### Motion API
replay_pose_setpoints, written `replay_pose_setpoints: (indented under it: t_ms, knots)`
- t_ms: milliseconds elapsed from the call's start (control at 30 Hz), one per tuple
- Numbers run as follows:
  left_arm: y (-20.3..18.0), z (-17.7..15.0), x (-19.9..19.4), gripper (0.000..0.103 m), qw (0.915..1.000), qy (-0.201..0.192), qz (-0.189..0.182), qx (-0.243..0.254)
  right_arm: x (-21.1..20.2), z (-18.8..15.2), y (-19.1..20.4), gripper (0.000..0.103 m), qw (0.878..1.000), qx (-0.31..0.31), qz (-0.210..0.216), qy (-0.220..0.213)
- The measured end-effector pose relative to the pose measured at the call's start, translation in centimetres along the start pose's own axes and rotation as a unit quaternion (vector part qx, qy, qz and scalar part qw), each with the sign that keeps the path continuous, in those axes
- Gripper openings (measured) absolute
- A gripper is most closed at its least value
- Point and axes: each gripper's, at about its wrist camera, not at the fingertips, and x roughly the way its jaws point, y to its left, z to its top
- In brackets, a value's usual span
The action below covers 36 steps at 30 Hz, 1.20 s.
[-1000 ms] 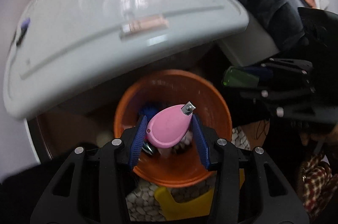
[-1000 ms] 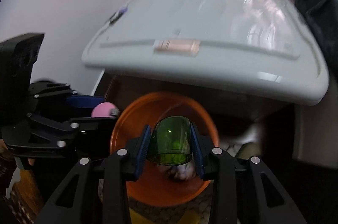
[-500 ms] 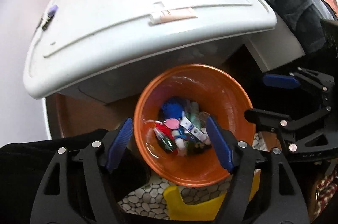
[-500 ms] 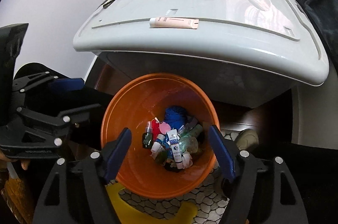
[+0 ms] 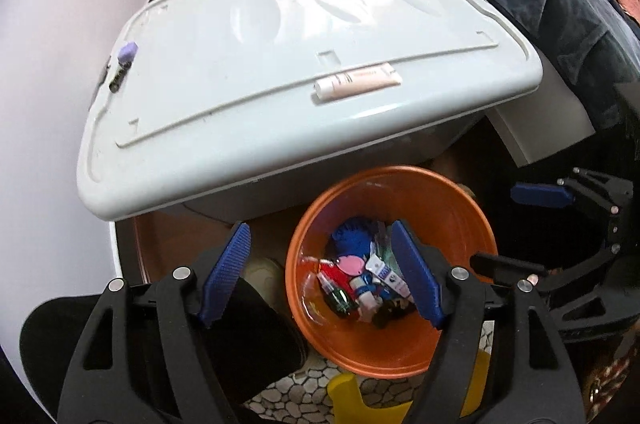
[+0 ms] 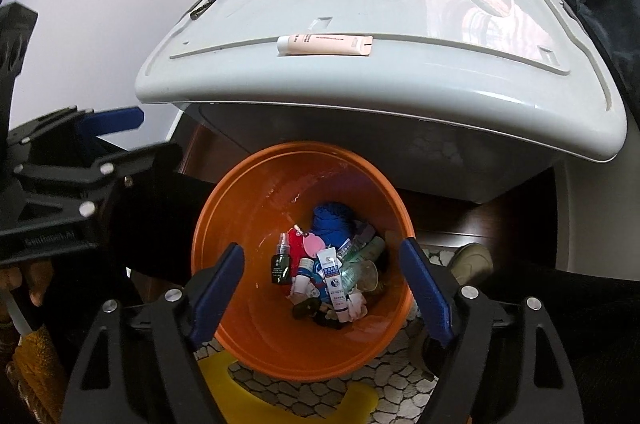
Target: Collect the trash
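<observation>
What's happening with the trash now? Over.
Both grippers, left and right, just opened, empty. Trash in orange bin. Beige tube waits on lid. Nothing blocking.

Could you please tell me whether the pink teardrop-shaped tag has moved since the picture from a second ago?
Yes. It has dropped from between the left gripper pads into the orange bin; the pink tag now lies on the trash at the bottom.

white bin lid [image 5: 280, 35] carries a beige tube [image 5: 357, 85] and purple-capped stick [image 5: 122, 63]
</observation>
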Motion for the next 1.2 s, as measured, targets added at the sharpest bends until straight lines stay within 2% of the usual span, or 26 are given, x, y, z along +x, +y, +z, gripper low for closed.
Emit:
replay_pose_setpoints:
  t_ms: [200,233,267,300,333,400,500,567,767,900,1133,1200]
  knots:
    - [0.1,1.0,-0.1,0.071,0.9998,-0.014,0.017,-0.002,0.1,0.2,-0.2,0.079,1.000,0.004,0.004,-0.001]
    - [0.2,1.2,-0.1,0.074,0.9995,-0.018,0.025,-0.002,0.1,0.2,-0.2,0.079,1.000,0.005,0.005,-0.001]
    - [0.3,1.5,-0.2,0.083,0.9987,-0.029,0.042,-0.002,0.1,0.2,-0.2,0.079,1.000,0.005,0.006,-0.001]
    - [0.3,1.7,-0.5,0.086,0.9976,-0.041,0.057,-0.002,0.1,0.2,-0.3,0.079,1.000,0.006,0.007,-0.001]
    - [0.3,2.0,-0.8,0.091,0.9950,-0.060,0.080,0.000,0.2,0.2,-0.3,0.079,1.000,0.006,0.008,0.000]
    - [0.3,2.6,-1.7,0.091,0.9865,-0.106,0.124,0.007,0.2,0.2,-0.3,0.079,1.000,0.006,0.007,0.000]
    - [0.8,3.5,-2.7,0.092,0.9732,-0.149,0.175,-0.005,0.3,0.3,-0.4,0.079,1.000,0.006,0.007,0.002]
    - [1.2,3.9,-3.4,0.093,0.9700,-0.180,0.163,-0.014,0.4,0.3,-0.4,0.079,1.000,0.005,0.008,0.004]
    - [2.5,4.5,-3.9,0.093,0.9698,-0.210,0.115,-0.047,0.8,0.3,-0.1,0.081,1.000,0.001,0.005,0.008]
    - [1.9,4.4,-4.4,0.093,0.9644,-0.231,0.123,-0.036,1.1,0.3,0.1,0.081,1.000,-0.003,0.004,0.013]
    - [1.7,4.5,-4.8,0.093,0.9638,-0.243,0.106,-0.033,1.3,0.3,0.4,0.082,1.000,-0.002,0.003,0.013]
    - [1.4,4.5,-4.9,0.093,0.9618,-0.248,0.114,-0.021,1.3,0.2,0.4,0.082,1.000,-0.002,0.003,0.013]
